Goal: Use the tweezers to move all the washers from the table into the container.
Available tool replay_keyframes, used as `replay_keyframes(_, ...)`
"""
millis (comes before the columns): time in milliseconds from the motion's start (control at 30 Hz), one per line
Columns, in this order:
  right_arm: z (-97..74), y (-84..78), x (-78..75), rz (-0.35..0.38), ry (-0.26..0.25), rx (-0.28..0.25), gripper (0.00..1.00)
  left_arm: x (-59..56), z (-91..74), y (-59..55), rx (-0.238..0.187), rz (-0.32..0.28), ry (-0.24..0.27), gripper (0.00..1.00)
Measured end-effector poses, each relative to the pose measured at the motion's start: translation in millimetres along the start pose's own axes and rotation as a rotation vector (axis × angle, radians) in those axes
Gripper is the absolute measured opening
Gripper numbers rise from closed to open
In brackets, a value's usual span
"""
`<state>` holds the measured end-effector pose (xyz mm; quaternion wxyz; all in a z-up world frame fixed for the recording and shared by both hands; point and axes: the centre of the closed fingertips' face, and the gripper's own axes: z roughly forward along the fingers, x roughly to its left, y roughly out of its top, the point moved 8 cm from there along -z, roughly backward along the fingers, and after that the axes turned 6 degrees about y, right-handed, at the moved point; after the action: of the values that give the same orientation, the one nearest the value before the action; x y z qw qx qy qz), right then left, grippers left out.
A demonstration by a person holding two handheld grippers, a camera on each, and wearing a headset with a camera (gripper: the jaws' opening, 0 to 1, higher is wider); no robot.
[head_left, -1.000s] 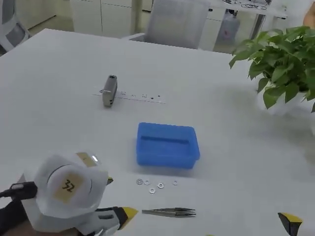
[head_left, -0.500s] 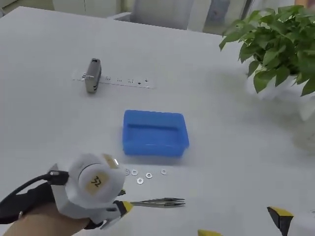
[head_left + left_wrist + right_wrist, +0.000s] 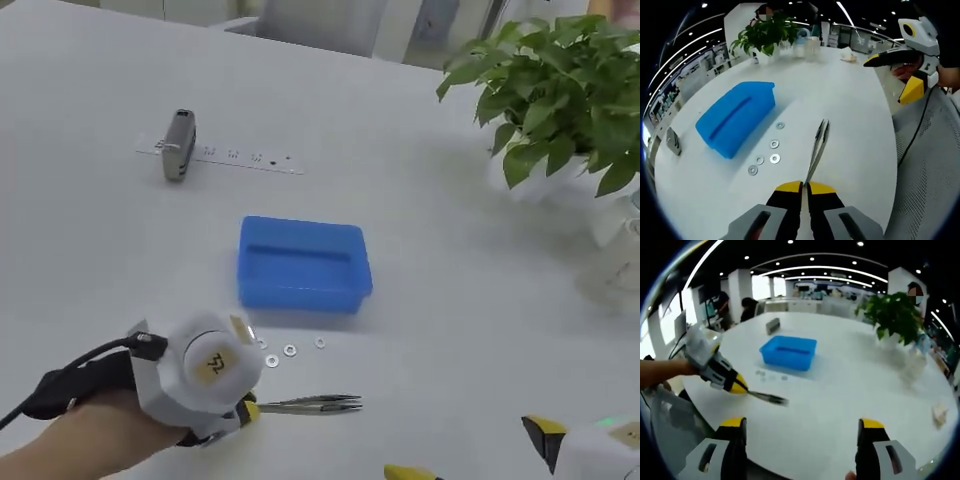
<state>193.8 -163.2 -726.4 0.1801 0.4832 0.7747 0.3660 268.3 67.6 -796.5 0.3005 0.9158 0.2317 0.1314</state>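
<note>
- Here the left gripper [image 3: 804, 186] pinches the left end of the tweezers [image 3: 818, 145], which point right.
- The right gripper [image 3: 802, 427] has its jaws spread wide and holds nothing, at the near right.
- The washers [image 3: 290, 350] lie on the table [image 3: 450, 300], between the tweezers and the blue box [image 3: 305, 262].

Bright, even light from ceiling spots [image 3: 860, 243]; soft shadows on desk [image 3: 470, 300]; head view slightly soft, gripper views warped at edges.
</note>
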Motion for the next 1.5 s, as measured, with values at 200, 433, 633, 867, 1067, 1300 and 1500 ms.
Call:
replay_keyframes(200,1.0,0.9,3.9,-0.029,0.013,0.011,0.90,-5.6,6.6,0.2,0.003,0.071,-0.023,0.00)
replay_keyframes(433,2.3,7.1,22.3,-0.160,0.087,0.054,0.83,-10.5,-12.2,12.5,-0.023,0.138,-0.014,0.00)
replay_keyframes(633,10.0,18.5,44.4,-0.264,0.150,0.044,0.71,-15.6,-44.3,31.4,-0.091,0.143,0.022,0.00)
replay_keyframes(867,25.4,34.8,62.6,-0.362,0.262,0.022,0.50,-22.6,-72.6,45.2,-0.158,0.165,0.033,0.00)
replay_keyframes(1067,42.4,49.2,74.1,-0.428,0.369,0.020,0.32,-24.2,-86.7,50.0,-0.183,0.196,0.018,0.00)
replay_keyframes(1300,70.3,53.8,92.9,-0.542,0.507,0.079,0.17,-24.6,-94.7,51.1,-0.175,0.215,-0.009,0.00)
replay_keyframes(1500,84.3,58.6,104.9,-0.649,0.573,0.104,0.14,-25.5,-96.2,52.5,-0.166,0.264,-0.037,0.00)
